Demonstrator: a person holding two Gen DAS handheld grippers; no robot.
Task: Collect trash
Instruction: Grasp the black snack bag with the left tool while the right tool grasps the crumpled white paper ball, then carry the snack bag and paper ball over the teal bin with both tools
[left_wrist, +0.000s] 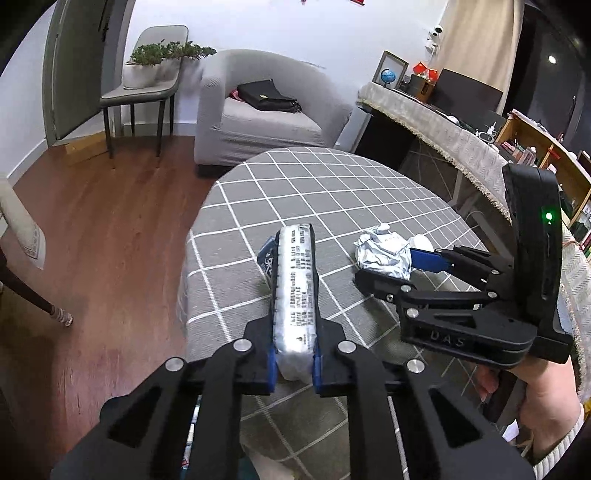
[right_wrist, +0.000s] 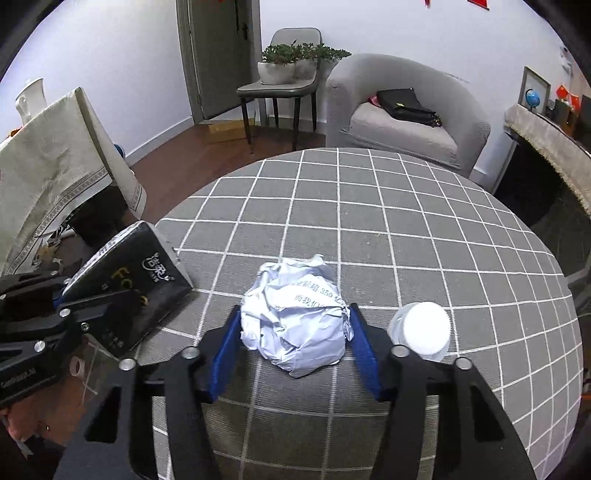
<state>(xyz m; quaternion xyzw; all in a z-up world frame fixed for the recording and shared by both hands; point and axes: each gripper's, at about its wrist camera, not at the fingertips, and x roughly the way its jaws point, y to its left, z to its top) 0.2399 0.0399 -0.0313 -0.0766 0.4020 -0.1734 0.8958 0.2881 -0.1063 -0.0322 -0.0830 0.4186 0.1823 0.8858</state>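
Note:
My left gripper (left_wrist: 293, 236) is shut on a flat black tissue pack (left_wrist: 295, 291), held edge-up above the round table (left_wrist: 332, 184); the pack also shows in the right wrist view (right_wrist: 129, 284). My right gripper (right_wrist: 293, 314) has its blue pads on both sides of a crumpled white paper ball (right_wrist: 295, 321) resting on the table; the pads touch or nearly touch it. The ball also shows in the left wrist view (left_wrist: 384, 254), between the right gripper's fingers (left_wrist: 373, 280). A white plastic bottle cap end (right_wrist: 424, 328) lies just right of the ball.
The table carries a grey checked cloth (right_wrist: 369, 221). A grey armchair (right_wrist: 402, 122) with a black bag stands behind it, a chair with potted plants (right_wrist: 288, 70) beside it, a cloth-covered desk (left_wrist: 443, 125) to the right, a draped chair (right_wrist: 55, 166) to the left.

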